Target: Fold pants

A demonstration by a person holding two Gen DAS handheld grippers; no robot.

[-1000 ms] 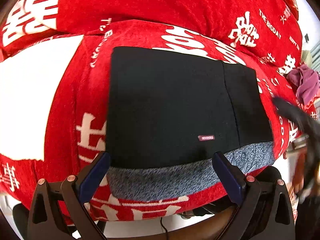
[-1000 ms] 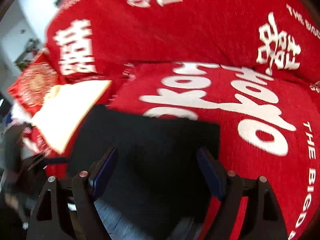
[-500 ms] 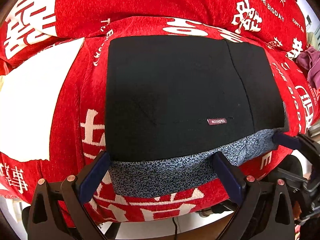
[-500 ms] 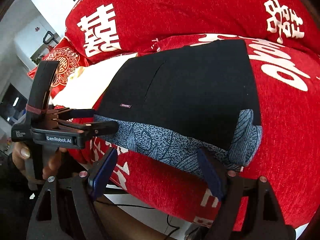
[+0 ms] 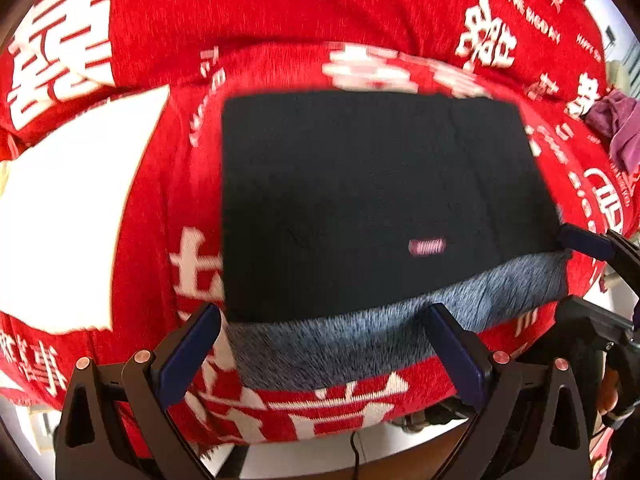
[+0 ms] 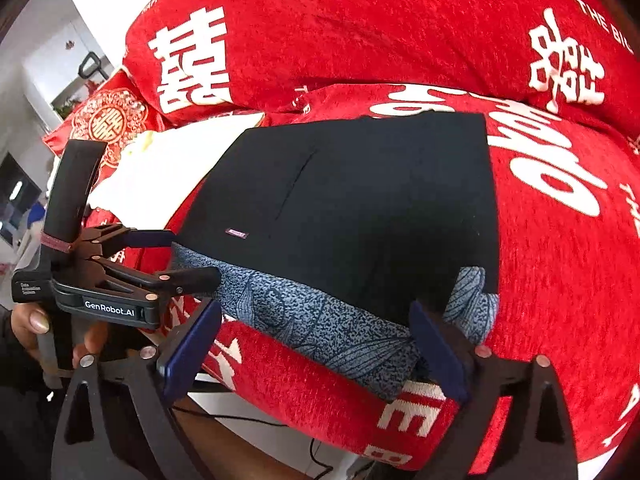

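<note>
The black pants lie folded into a flat rectangle on the red sofa seat, with a small pink label near the front. A blue-grey patterned layer sticks out along the front edge. The pants also show in the right wrist view. My left gripper is open, just in front of that front edge. My right gripper is open at the front right part of the patterned edge. The left gripper also shows in the right wrist view, open at the front left corner.
The sofa cover is red with white characters. A white cloth lies left of the pants. A purple garment sits far right. A red cushion lies at the sofa's left end. The floor and a cable are below the seat.
The right gripper swung from above the pants down to their front right edge. The left gripper view shifted slightly and blurred. Both stayed open.
</note>
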